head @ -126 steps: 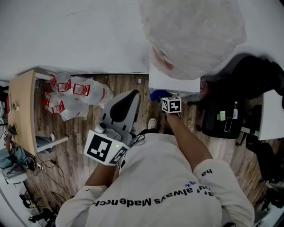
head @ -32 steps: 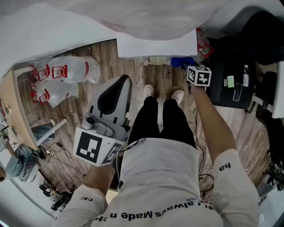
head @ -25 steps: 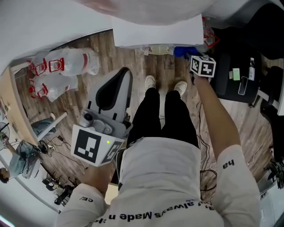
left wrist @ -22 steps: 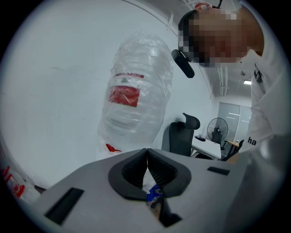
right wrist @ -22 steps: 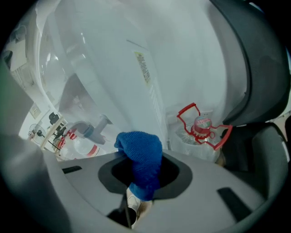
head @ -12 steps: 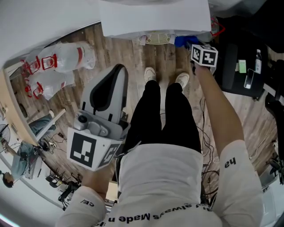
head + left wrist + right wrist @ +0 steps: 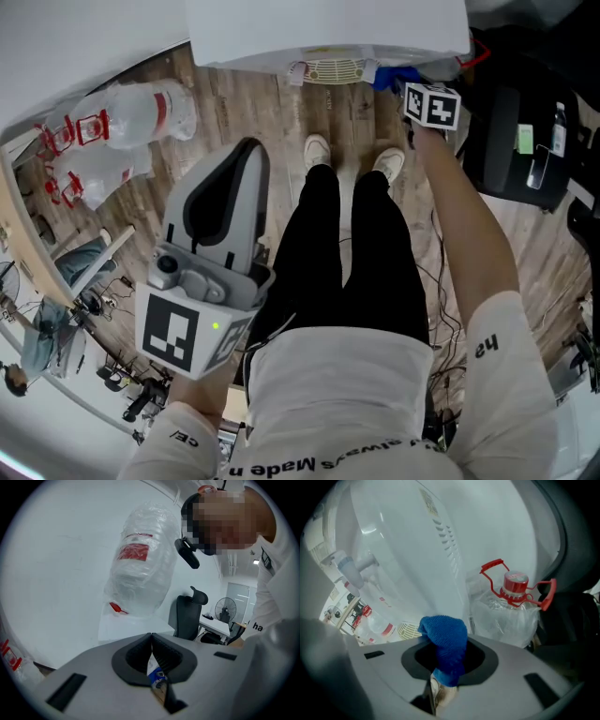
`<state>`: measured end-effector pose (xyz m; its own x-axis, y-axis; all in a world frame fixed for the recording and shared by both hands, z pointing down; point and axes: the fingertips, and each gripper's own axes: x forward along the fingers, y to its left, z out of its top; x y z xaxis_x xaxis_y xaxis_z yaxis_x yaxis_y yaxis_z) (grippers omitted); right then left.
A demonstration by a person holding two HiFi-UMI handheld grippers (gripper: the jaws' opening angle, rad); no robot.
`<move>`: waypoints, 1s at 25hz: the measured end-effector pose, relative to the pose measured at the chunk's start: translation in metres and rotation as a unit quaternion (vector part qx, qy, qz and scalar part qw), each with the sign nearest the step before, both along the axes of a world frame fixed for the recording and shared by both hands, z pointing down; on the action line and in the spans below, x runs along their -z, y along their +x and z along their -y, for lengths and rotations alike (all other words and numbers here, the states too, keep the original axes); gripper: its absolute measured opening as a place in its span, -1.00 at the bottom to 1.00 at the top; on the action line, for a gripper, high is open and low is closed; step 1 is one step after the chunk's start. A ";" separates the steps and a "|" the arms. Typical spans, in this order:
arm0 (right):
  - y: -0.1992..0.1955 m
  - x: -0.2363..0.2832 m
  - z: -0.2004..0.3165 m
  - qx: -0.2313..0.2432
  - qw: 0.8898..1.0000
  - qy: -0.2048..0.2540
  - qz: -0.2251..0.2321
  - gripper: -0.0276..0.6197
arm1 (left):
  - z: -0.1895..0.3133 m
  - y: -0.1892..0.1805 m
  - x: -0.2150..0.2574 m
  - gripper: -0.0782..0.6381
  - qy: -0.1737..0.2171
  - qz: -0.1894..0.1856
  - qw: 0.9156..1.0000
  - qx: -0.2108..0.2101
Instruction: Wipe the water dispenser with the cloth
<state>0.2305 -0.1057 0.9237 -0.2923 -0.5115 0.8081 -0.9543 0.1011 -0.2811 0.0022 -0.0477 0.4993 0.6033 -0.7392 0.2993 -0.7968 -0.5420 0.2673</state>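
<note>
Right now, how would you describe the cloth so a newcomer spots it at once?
Start at the big white water dispenser. Near its right front corner is the right gripper, jaws shut on the cloth. It is the only bright blue knitted thing there; the bottle beside it is clear with a red cap.

Your knitted cloth (image 7: 445, 644) is solid blue, the plastic water dispenser (image 7: 408, 541) plain white. The clear bottle (image 7: 506, 613) has a red cap.
</note>
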 end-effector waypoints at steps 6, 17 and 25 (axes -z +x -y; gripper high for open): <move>-0.001 -0.019 0.000 0.006 1.000 -0.009 -0.008 -0.62 | -0.001 -0.001 -0.009 -0.73 -0.002 0.004 1.000 0.000; -0.001 -0.041 0.001 0.006 1.000 -0.026 -0.013 -0.62 | 0.000 -0.009 -0.020 -0.73 -0.010 0.009 1.000 0.007; -0.001 -0.052 0.000 0.004 0.999 -0.032 -0.017 -0.62 | 0.002 -0.011 -0.025 -0.73 -0.011 0.006 1.000 0.007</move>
<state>0.2300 -0.1062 0.9758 -0.2677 -0.4561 0.8487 -0.9627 0.0913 -0.2547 -0.0087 -0.0495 0.5244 0.5894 -0.7406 0.3228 -0.8073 -0.5246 0.2704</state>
